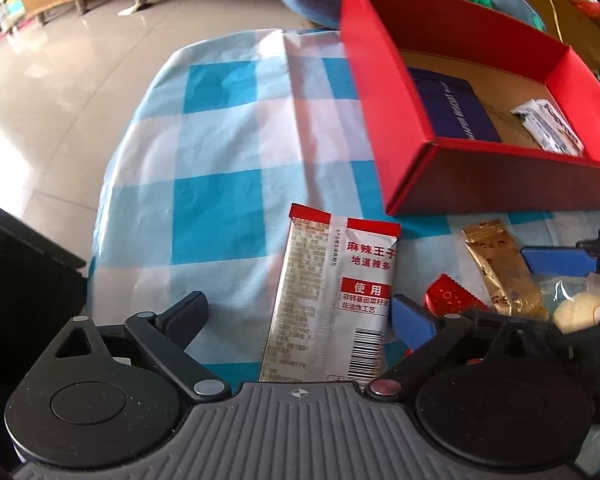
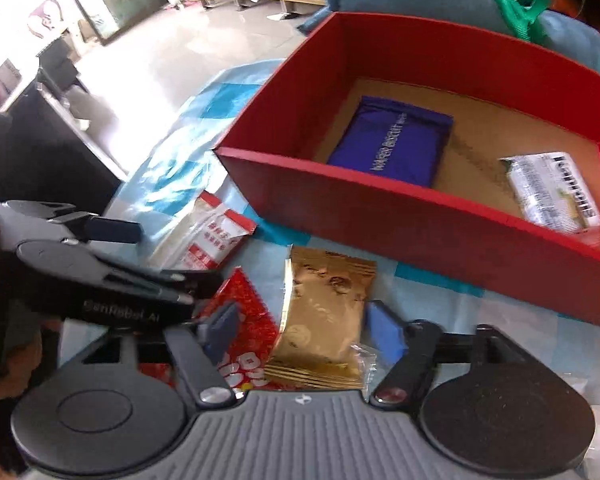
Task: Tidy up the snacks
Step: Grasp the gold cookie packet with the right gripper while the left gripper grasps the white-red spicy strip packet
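The left claw (image 1: 304, 312) stands wide open around the silver-and-red spicy-strip packet (image 1: 332, 304) lying on the checked table (image 1: 216, 200). The right claw (image 2: 304, 328) is open, the gold packet (image 2: 324, 316) between its fingers, ungripped. Only the right view fully shows the red box (image 2: 380, 216) floor with its blue wafer pack (image 2: 392, 144).

So the long strip snack packet (image 1: 332, 300) lies flat on the tablecloth (image 1: 216, 184) between the left gripper's (image 1: 304, 312) wide-apart jaws, nearer its right one. The foil wafer packet (image 2: 324, 320) sits between the right gripper's (image 2: 304, 332) jaws, with the small sachet (image 2: 244, 332) under the left one, I think. Ahead of both sits the box (image 2: 400, 232), holding a biscuit pack (image 2: 396, 140) left and another packet (image 2: 552, 192) right.
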Demonstrator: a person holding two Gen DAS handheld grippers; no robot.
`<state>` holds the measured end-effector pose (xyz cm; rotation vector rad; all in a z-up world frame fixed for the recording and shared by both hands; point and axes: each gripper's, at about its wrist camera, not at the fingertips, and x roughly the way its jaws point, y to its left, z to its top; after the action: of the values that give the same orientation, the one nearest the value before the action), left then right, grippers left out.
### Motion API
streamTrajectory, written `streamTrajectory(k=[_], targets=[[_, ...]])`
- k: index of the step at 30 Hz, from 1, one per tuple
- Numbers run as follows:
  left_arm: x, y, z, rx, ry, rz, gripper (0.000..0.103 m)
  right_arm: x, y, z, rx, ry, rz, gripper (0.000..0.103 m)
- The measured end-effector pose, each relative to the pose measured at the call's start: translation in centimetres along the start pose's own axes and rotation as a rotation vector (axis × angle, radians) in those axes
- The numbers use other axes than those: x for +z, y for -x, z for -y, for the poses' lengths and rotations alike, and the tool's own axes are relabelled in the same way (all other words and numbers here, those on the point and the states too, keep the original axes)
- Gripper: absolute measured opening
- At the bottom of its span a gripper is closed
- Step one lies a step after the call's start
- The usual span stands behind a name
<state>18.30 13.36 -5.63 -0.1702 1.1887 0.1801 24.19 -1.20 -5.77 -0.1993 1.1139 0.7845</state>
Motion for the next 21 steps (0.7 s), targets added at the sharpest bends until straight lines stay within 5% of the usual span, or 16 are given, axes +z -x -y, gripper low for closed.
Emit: streamTrajectory(k=[3, 6, 8, 11, 14, 21], targets=[[0.3, -0.1, -0.6, -0.016, 0.058, -0.014, 0.098, -0.3, -0.2, -1.0, -0.031, 0.052, -0.005, 0.075], [0.7, -0.3, -0.4, -0.013, 0.062, -0.018, 0.100, -1.0, -0.5, -2.8, -0.134, 0.152, 0.001, 0.056], [0.7, -0.4, -0.1, -0.001, 0.047, -0.003, 0.100, -1.0, -0.2, -3.0, -0.151, 0.174, 0.004, 0.035], [0.8, -0.1, 0.4, 0.000, 0.038, 0.014, 0.092, -0.8, 0.3, -2.3, -0.144, 0.149, 0.001, 0.034], [0.6, 1.0, 1.1, -0.005, -0.007, 0.036, 0.067, -1.0, 0.5, -2.2, -0.156, 0.155, 0.003, 0.034], [0.3, 1.5, 0.5, -0.026, 0.037, 0.031, 0.060, -0.5, 2.4, -1.9, -0.143, 0.132, 0.057, 0.034]])
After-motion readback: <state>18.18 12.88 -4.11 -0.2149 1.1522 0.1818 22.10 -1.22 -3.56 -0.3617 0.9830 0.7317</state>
